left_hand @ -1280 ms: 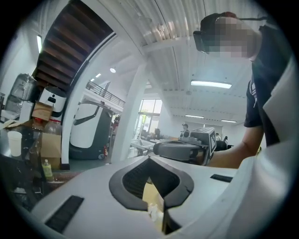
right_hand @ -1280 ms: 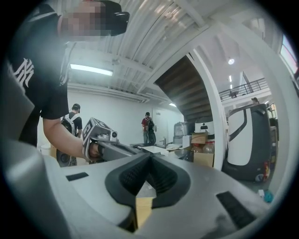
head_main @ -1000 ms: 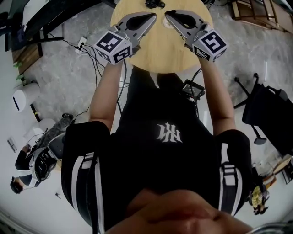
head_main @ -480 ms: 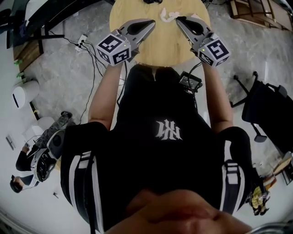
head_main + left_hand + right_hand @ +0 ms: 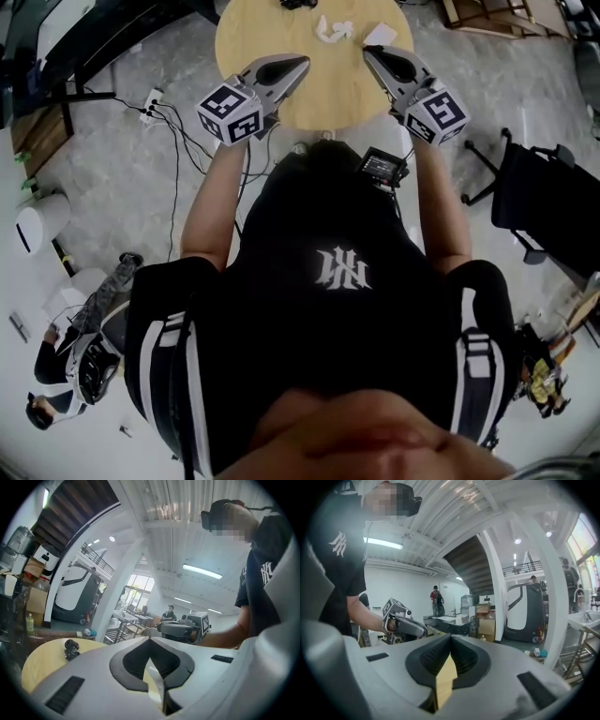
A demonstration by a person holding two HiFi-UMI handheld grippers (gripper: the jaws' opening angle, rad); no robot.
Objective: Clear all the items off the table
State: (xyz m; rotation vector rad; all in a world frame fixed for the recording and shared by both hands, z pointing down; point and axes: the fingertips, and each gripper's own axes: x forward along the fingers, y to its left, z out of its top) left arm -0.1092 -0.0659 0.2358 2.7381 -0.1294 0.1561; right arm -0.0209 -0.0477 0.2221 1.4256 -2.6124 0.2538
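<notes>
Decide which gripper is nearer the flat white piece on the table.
Right. The right gripper points just beside the white piece; the left gripper lies farther left.

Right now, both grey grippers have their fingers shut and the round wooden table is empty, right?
Not empty: the head view shows a small black object, crumpled white paper and a flat white piece on the round wooden table. The left gripper and right gripper are shut.

surface: round wooden table [image 5: 272,33] | on it: dark object [image 5: 298,4], crumpled white piece [image 5: 333,28], flat white piece [image 5: 380,36]
</notes>
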